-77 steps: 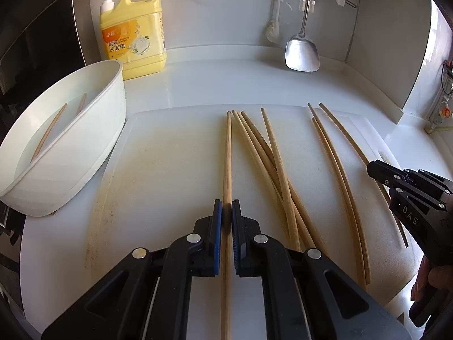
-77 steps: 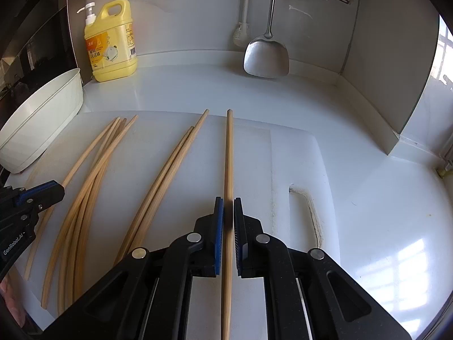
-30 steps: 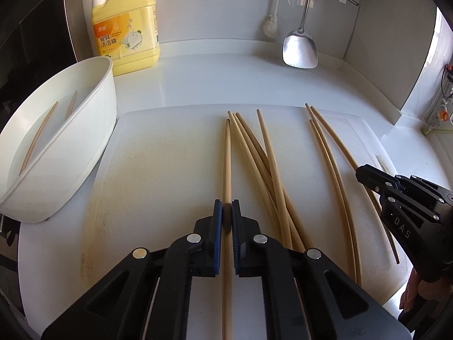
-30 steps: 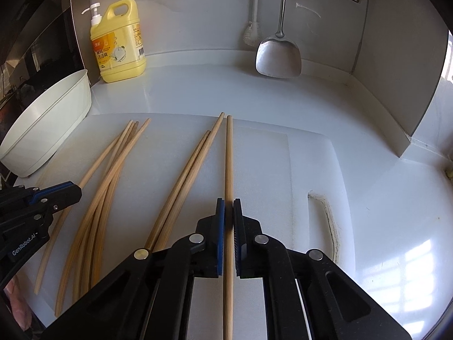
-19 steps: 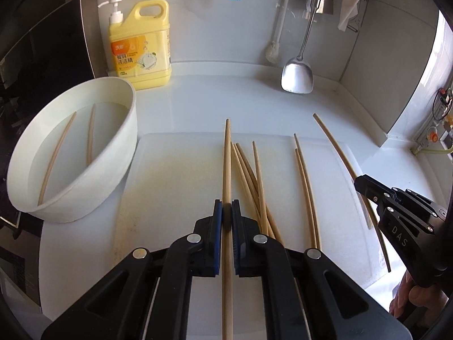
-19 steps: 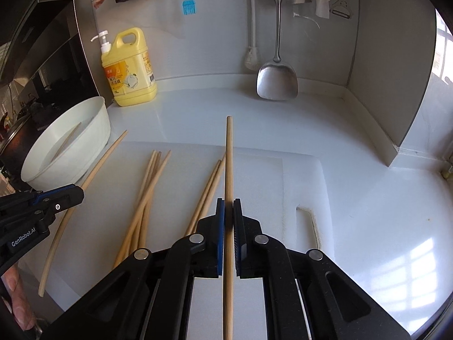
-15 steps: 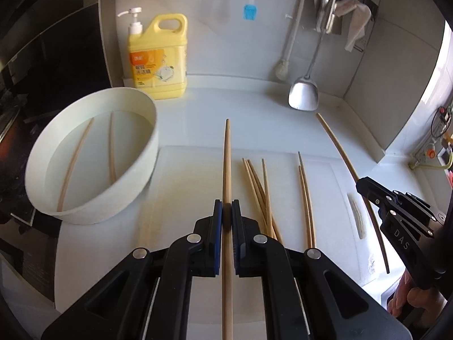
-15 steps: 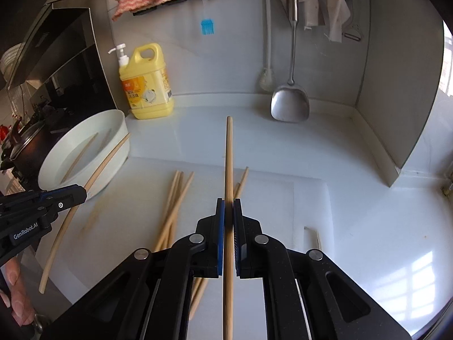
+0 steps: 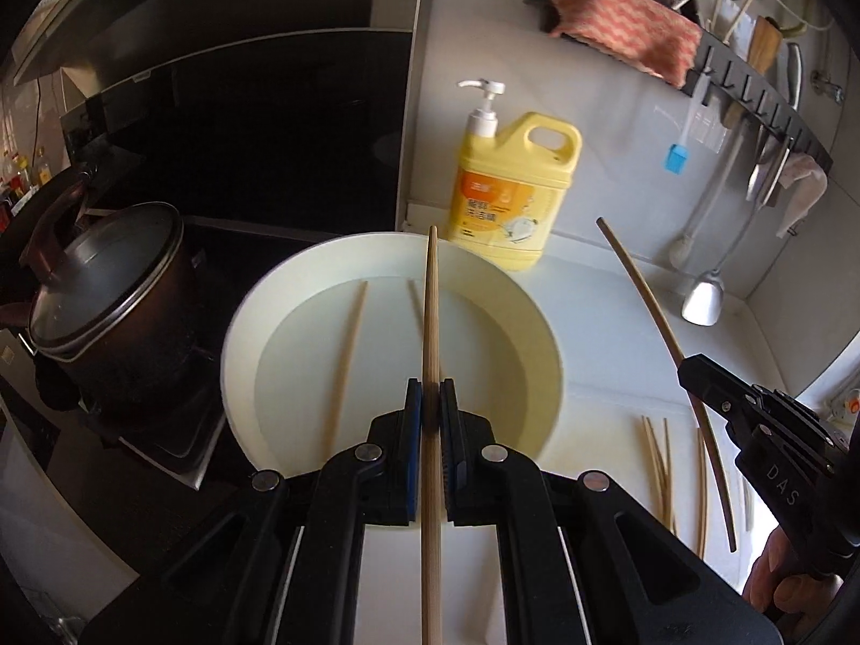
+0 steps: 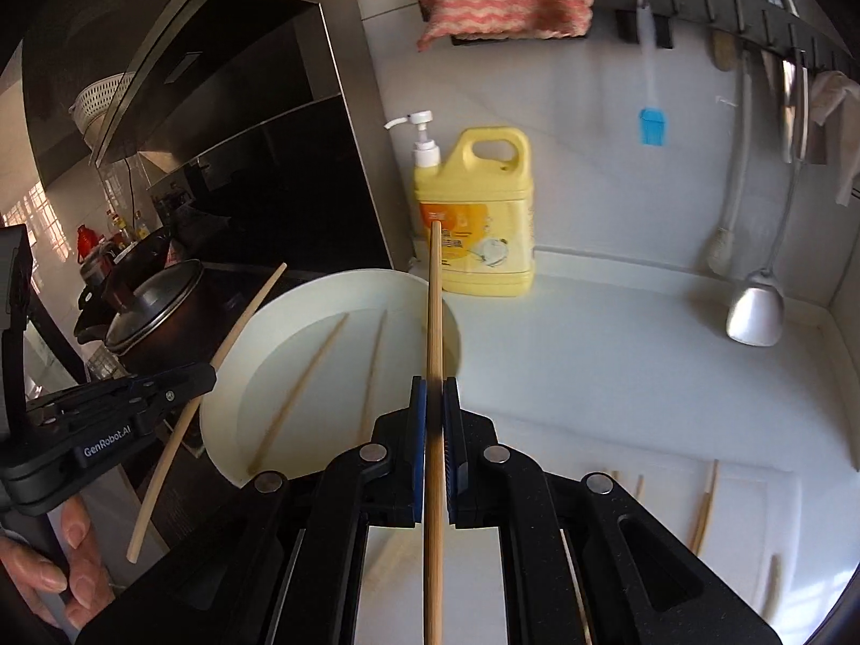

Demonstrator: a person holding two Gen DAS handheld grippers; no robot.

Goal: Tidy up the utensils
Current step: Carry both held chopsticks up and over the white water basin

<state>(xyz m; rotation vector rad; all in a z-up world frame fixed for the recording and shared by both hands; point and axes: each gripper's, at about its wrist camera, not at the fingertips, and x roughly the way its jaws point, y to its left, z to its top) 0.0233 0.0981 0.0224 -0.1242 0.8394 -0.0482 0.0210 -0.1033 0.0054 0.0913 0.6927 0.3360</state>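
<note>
I see the white basin (image 9: 279,317) at the centre of the frame, with two chopsticks (image 9: 344,365) lying inside. My left gripper (image 9: 430,403) is clenched on a pale wooden chopstick (image 9: 430,295), whose long axis points straight up the frame over the basin. My right gripper (image 10: 434,403) grasps another chopstick (image 10: 434,312) the same way. Only the left view shows the remaining chopsticks (image 9: 658,462) clearly, at lower right.
</note>
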